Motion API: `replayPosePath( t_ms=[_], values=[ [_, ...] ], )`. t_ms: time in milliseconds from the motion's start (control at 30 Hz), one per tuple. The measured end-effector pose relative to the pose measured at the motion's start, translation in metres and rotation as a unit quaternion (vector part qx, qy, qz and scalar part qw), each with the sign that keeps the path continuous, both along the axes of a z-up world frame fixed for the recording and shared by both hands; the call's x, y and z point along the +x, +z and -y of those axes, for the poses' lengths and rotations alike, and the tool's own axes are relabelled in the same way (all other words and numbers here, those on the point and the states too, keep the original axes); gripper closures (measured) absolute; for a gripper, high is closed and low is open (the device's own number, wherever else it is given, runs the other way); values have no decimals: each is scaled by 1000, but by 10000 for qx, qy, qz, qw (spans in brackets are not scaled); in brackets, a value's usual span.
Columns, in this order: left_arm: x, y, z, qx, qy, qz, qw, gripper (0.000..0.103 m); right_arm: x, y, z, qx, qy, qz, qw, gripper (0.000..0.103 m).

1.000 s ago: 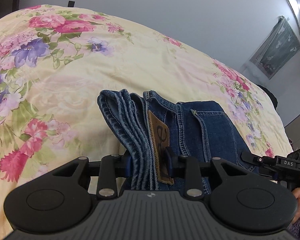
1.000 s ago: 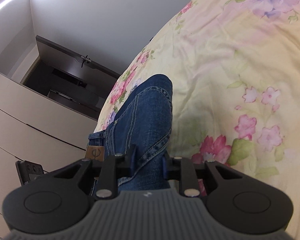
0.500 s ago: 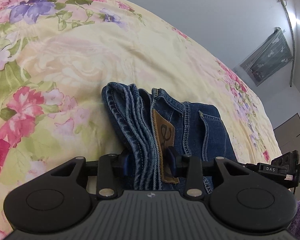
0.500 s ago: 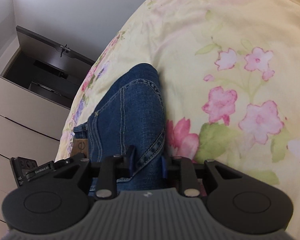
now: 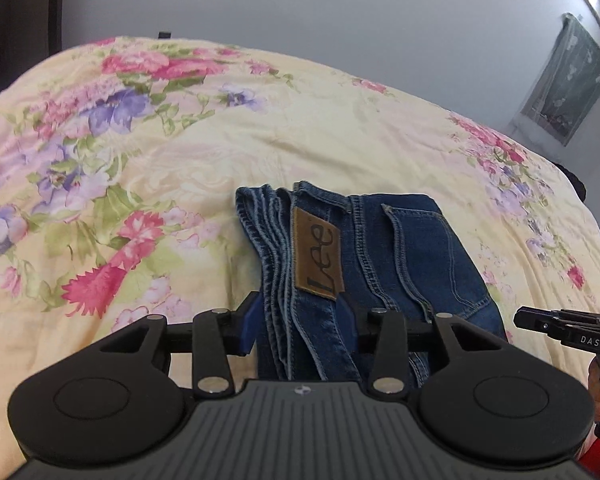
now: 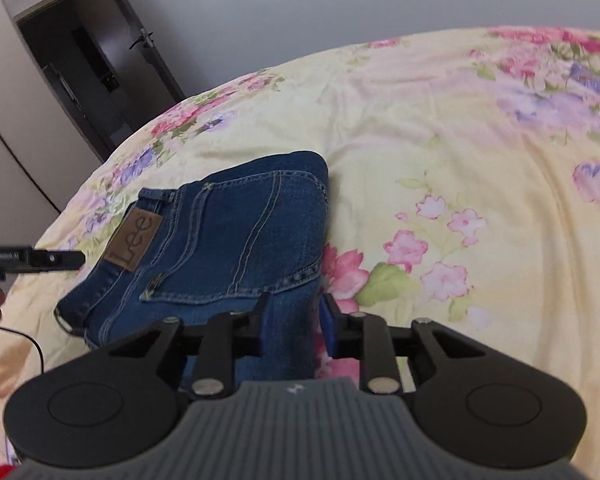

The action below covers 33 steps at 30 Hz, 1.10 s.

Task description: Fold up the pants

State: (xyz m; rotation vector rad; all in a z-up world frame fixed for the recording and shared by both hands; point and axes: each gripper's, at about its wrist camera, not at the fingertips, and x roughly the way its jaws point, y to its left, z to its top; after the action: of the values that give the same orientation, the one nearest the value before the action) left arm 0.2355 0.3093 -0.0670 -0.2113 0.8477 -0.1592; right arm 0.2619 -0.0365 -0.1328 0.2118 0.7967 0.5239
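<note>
From my left wrist camera I see the folded jeans (image 5: 380, 264) lying on the floral bedspread (image 5: 140, 168), a compact stack with the waistband end toward me. The brown leather Lee patch (image 5: 317, 252) faces up, and a back pocket (image 5: 428, 256) sits to its right. My left gripper (image 5: 298, 326) has its blue-padded fingers (image 5: 249, 322) standing either side of the layered waistband edge. The right pad is against the denim; a sliver of gap shows beside the left pad, so I cannot confirm from this view whether the hold is firm or loosened. At the right edge the other tool's black body, marked DAS, is visible with a hand under it.

From my right wrist camera the same jeans (image 6: 220, 240) lie on the bedspread (image 6: 460, 140), the patch (image 6: 134, 242) toward the left and the stitched pocket seam across the middle. My right gripper (image 6: 292, 326) straddles the near folded edge. The left finger sits on the denim; the right blue pad (image 6: 327, 326) appears to stand just off the fabric, over the sheet. I cannot tell whether it is clamped or released.

Beyond the bed I note a dark door (image 6: 100, 60) with a lever handle and pale cabinet fronts (image 6: 4, 152). A grey wall hanging (image 5: 568, 80) is in the left view.
</note>
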Motion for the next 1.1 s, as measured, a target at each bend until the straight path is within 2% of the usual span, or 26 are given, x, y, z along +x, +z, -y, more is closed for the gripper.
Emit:
replayPosePath(
  t_ms=[33,100,133,200,333,433,567,633,700,767,867,1000,1067,1100],
  values=[
    [-5,1,5,77,-97,28,9999,57,-11,0,0,-44,64,51,10000,89],
    [-9,-5,17,274,-314,-129,9990,57,-28,-2,-5,-176,159,138,9996,91],
    [-9,-11,21,375,-404,-221,9982,62,-36,-5,-9,-244,224,188,9993,92],
    [-9,-25,26,522,-391,-393,9971,66,-50,-12,-16,-439,322,165,9984,97],
    [-10,-45,22,601,-195,-572,9964,66,-66,-32,-31,-917,337,189,9950,98],
    [-8,-58,14,439,-82,-725,9964,62,-72,-44,-36,-1121,316,163,9931,99],
    [-11,-48,13,323,56,-736,9967,61,-70,-42,-33,-1087,290,40,9936,101],
    [-14,-34,15,282,65,-663,9974,63,-69,-35,-28,-1010,282,-4,9945,100],
    [-20,-15,18,244,52,-496,9985,63,-70,-22,-26,-949,281,49,9951,94],
    [-27,14,23,247,43,-255,9994,63,-73,-5,-23,-905,290,178,9953,81],
    [-39,59,35,334,60,117,9994,63,-79,25,-20,-828,281,418,9953,74],
    [-59,124,53,318,135,479,9983,58,-90,67,-16,-658,298,678,9951,65],
    [-72,152,62,400,181,588,9973,53,-98,87,-14,-591,283,794,9947,55],
    [-81,167,68,512,173,668,9963,47,-104,97,-13,-575,273,879,9941,52]
  ],
)
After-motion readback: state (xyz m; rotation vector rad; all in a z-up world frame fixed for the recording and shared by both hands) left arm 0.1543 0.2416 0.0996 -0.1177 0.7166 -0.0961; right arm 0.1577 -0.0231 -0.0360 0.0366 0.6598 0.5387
